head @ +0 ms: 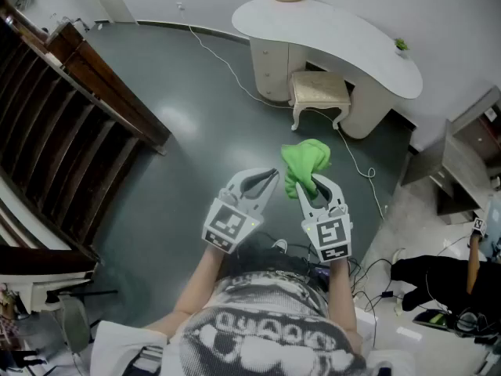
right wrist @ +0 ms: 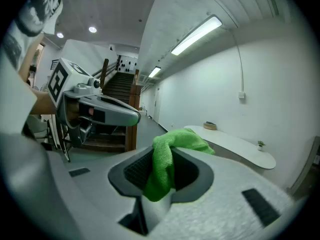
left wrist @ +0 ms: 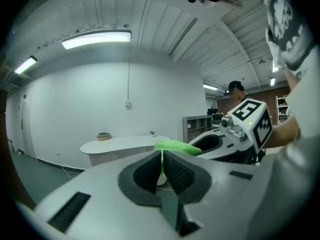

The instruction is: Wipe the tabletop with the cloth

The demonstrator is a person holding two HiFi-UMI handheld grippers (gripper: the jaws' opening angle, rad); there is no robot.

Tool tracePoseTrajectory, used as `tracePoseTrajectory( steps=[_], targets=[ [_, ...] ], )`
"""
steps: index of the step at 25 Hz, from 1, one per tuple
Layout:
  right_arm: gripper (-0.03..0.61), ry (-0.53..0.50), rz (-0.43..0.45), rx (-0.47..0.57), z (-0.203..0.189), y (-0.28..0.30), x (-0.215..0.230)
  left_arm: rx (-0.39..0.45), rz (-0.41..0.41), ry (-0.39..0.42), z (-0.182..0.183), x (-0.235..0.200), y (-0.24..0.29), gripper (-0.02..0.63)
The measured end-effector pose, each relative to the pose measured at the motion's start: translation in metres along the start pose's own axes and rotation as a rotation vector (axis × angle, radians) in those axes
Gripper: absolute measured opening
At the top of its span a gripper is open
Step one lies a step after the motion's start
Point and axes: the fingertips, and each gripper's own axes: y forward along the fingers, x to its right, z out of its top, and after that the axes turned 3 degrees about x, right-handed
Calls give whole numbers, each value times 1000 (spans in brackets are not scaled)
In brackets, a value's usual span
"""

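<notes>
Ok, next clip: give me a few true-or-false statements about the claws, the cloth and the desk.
The right claw is shut on the green microfibre cloth. True.
The left claw grips that cloth too. False: its jaws are together on nothing.
The cloth is pressed on the white curved desk. False: it hangs in the air, well short of the desk.
A cream cushioned stool stands at the desk. True.

Large office-like hall, curved white desk (head: 337, 31), wooden staircase (head: 66, 143), strip light (left wrist: 97, 38)
</notes>
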Motion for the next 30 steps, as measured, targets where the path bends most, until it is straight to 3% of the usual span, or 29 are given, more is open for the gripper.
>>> tracePoseTrajectory(
  steps=[18,30],
  targets=[
    [94,50,26,1,-23,-7,17,-35,53,3,-9,3,12,12],
    [94,108,11,-1,-19,46,48,-67,50,9,-19,-49,41,12]
  ],
)
